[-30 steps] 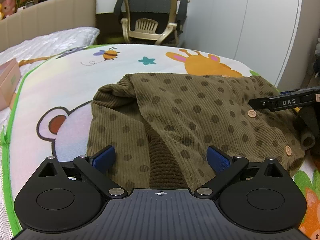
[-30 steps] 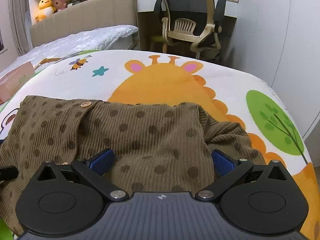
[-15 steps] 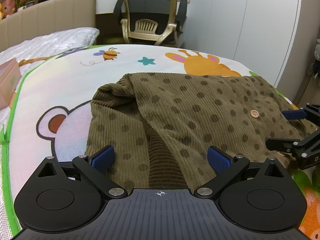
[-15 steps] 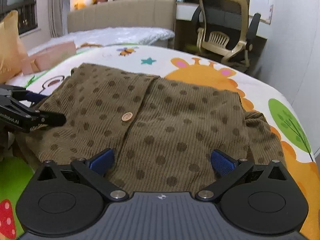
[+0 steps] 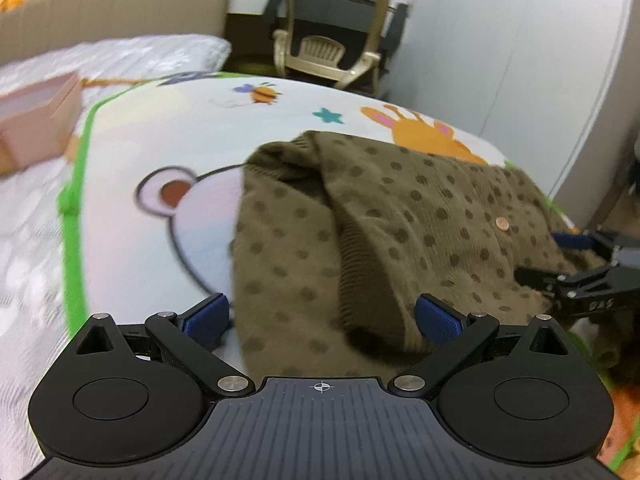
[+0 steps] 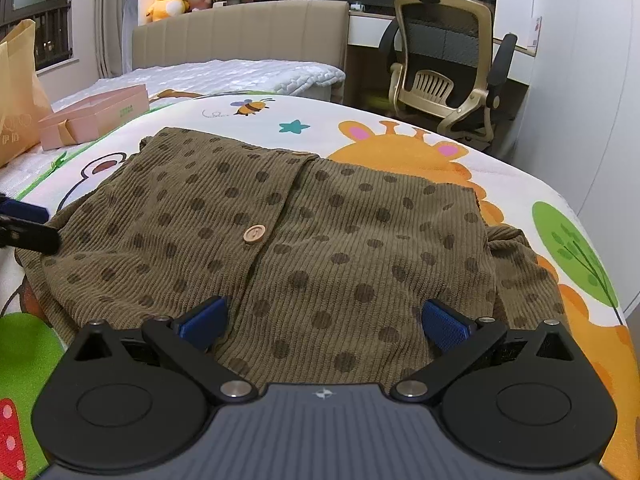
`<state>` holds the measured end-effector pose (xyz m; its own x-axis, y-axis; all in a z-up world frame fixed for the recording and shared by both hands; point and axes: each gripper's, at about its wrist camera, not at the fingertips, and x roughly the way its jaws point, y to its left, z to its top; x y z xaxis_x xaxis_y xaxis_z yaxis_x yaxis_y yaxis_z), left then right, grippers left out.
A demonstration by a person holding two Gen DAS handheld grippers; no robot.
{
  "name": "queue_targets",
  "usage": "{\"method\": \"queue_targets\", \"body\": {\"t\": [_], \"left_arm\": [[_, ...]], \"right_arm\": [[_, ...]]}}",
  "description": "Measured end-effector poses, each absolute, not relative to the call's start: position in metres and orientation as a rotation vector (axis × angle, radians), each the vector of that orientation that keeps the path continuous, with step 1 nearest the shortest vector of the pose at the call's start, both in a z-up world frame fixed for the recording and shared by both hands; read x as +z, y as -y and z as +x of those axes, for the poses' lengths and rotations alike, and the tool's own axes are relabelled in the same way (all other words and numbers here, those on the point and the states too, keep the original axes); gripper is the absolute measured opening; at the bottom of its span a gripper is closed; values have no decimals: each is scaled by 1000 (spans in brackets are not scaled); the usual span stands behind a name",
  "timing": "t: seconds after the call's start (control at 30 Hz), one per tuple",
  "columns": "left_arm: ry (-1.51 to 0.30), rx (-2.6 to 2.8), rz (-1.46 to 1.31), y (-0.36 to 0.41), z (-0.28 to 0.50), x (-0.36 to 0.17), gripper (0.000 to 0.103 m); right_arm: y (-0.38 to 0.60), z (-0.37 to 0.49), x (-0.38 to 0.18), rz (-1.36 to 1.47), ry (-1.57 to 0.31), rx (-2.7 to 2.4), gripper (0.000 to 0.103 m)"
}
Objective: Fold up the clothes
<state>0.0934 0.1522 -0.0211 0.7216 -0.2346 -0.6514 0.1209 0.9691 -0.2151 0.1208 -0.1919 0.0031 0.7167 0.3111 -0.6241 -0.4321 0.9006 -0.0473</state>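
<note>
The left gripper (image 5: 322, 318) hovers with fingers spread wide over the olive-brown dotted corduroy garment (image 6: 304, 232), which lies flat on the cartoon-printed bed mat (image 6: 400, 136); the right gripper (image 6: 324, 320) gapes wide above its near hem.

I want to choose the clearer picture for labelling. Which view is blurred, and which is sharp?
Left wrist view: motion blur smears the mat and the brown cardigan; only the left tool is crisp. Right wrist view: sharp, the cardigan's ribs and wooden button read clearly; even indoor light, fisheye bending at edges.
</note>
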Motion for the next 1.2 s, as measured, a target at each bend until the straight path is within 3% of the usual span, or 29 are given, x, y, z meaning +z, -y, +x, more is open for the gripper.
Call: {"method": "queue_targets", "body": {"t": [0.23, 0.33, 0.43, 0.5, 0.53, 0.6, 0.7, 1.2], "left_arm": [[-741, -167, -268, -172, 92, -20, 99], [-738, -145, -267, -170, 95, -22, 84], [-730, -124, -269, -170, 95, -23, 74], [-728, -108, -258, -169, 94, -24, 52], [-728, -104, -256, -169, 94, -24, 46], [-735, -106, -263, -170, 94, -25, 18], [-734, -112, -262, -169, 93, -24, 11], [-686, -162, -254, -161, 88, -6, 9]], "right_arm": [[192, 121, 3, -192, -649, 413, 103], [192, 121, 3, -190, -649, 413, 103], [192, 121, 3, -188, -649, 415, 103], [192, 120, 3, -188, -649, 414, 103], [192, 120, 3, -188, -648, 414, 103], [192, 120, 3, -188, -648, 414, 103], [192, 120, 2, -188, -647, 413, 103], [186, 112, 6, -245, -606, 392, 103]]}}
